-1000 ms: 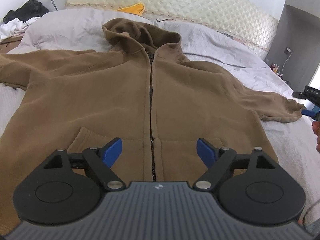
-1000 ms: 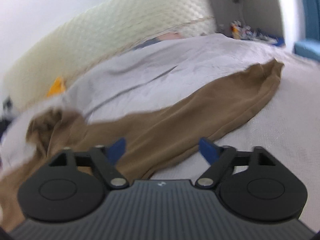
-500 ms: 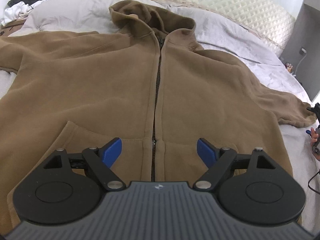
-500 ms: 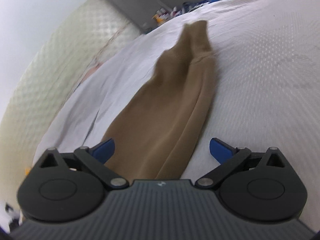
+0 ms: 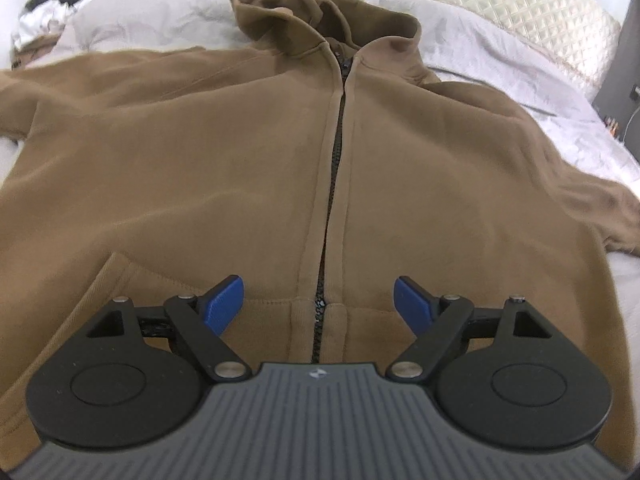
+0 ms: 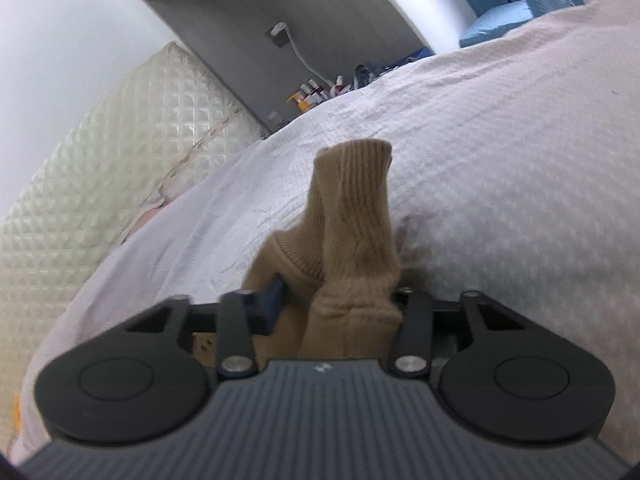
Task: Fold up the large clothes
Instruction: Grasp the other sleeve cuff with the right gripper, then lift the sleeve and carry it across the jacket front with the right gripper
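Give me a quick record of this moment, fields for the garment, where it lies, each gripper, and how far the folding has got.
garment: brown zip hoodie, zipped, front up
surface: bed, white cover
left gripper: open, above the hem, holding nothing
right gripper: shut on the ribbed sleeve cuff
fold progress: body spread flat, no fold visible yet
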The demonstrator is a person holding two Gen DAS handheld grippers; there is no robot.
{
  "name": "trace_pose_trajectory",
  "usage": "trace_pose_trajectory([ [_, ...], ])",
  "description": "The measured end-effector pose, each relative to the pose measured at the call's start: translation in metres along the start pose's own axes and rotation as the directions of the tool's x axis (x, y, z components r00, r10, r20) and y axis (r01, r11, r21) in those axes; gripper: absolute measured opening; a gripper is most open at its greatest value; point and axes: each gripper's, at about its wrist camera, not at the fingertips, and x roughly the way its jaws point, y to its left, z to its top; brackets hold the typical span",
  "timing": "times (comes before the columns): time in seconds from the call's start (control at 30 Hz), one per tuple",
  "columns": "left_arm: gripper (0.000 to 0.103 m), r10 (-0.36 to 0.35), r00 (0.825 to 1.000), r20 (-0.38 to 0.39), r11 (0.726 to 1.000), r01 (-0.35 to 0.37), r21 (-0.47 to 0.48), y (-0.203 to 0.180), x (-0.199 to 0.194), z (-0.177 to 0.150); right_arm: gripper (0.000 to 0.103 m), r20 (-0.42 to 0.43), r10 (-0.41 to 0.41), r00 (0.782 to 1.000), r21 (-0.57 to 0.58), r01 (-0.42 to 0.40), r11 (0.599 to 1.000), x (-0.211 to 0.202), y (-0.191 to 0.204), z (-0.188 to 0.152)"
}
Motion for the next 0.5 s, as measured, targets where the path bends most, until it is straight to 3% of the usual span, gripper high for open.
trace_pose_trajectory([
  [0.17,0.086,0.005,1.0,-0.003,1.0,-0.005,0.006,-0.005,0.001,0.001,0.031,0.026,-0.007,1.0,0.002,0.007,1.0,-0.002,-0.005,0.01],
  [0.23,0.086,-0.014,1.0,0.004,1.0,0.014,-0.003,-0.003,-0.004,0.003,0.03,0.043,-0.015,0.999,-0.037,0.017,0.999,-0.007,0.002,0.012],
  [0.37,0.086,0.035,0.999,-0.023,0.998,-0.034,0.058,-0.007,-0.004,0.002,0.03,0.026,-0.048,0.999,-0.103,0.051,0.993,-0.013,0.012,0.015],
  [0.5,0.086,0.022,0.999,-0.035,0.998,-0.02,0.068,-0.006,-0.012,0.005,0.03,0.037,-0.033,0.999,-0.192,0.039,0.981,-0.037,0.037,0.031],
])
